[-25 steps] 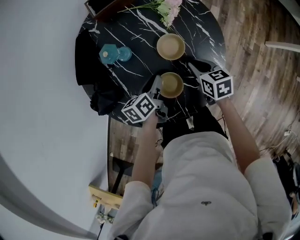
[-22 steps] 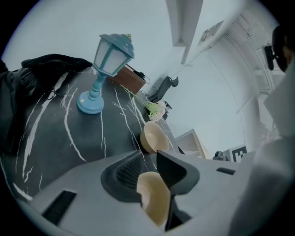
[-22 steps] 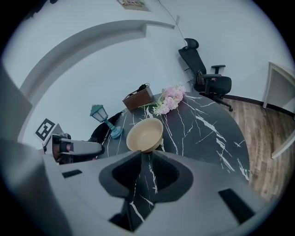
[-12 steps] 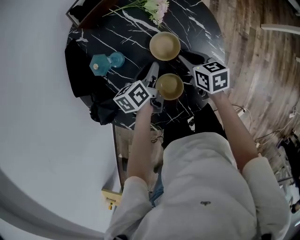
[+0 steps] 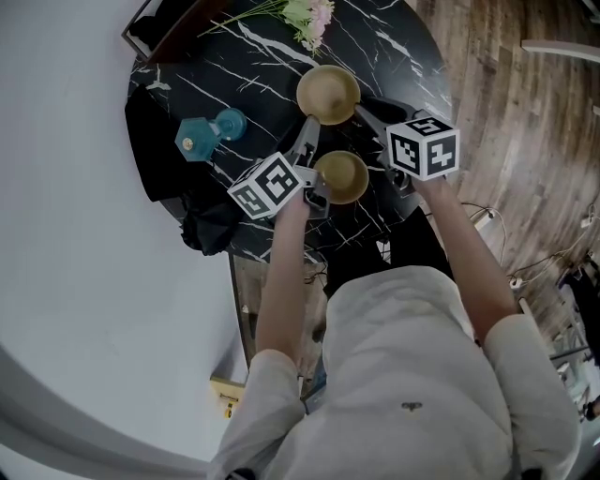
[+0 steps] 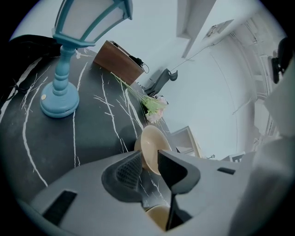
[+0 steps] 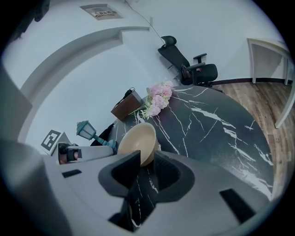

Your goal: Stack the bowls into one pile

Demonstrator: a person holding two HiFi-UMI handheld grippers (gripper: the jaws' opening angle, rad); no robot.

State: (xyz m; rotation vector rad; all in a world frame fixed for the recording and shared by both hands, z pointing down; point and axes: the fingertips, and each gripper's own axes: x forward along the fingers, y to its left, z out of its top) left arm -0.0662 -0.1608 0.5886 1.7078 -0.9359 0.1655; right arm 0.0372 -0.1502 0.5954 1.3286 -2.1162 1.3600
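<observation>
Two tan bowls stand apart on the round black marble table (image 5: 253,84): the far bowl (image 5: 328,94) and the near bowl (image 5: 341,176). My left gripper (image 5: 307,131) reaches past the near bowl's left side to the far bowl's left rim. Its jaws have just been opening and stand open, with the far bowl's (image 6: 150,140) rim in the gap. The near bowl (image 6: 159,217) shows below them. My right gripper (image 5: 364,112) is at the far bowl's right rim. Its jaws opened, then closed a little; the bowl's (image 7: 136,138) edge sits in their gap, and I see no pad pressing.
A blue lantern lamp (image 5: 202,134) stands left of the bowls. Pink flowers (image 5: 309,14) and a brown box (image 5: 178,28) lie at the far side. Black cloth (image 5: 206,220) hangs over the left edge. An office chair (image 7: 189,64) stands beyond the table.
Both grippers have moved forward from beside the near bowl to the far bowl's rim, and their jaws stand wider. Neither bowl has shifted on the table.
</observation>
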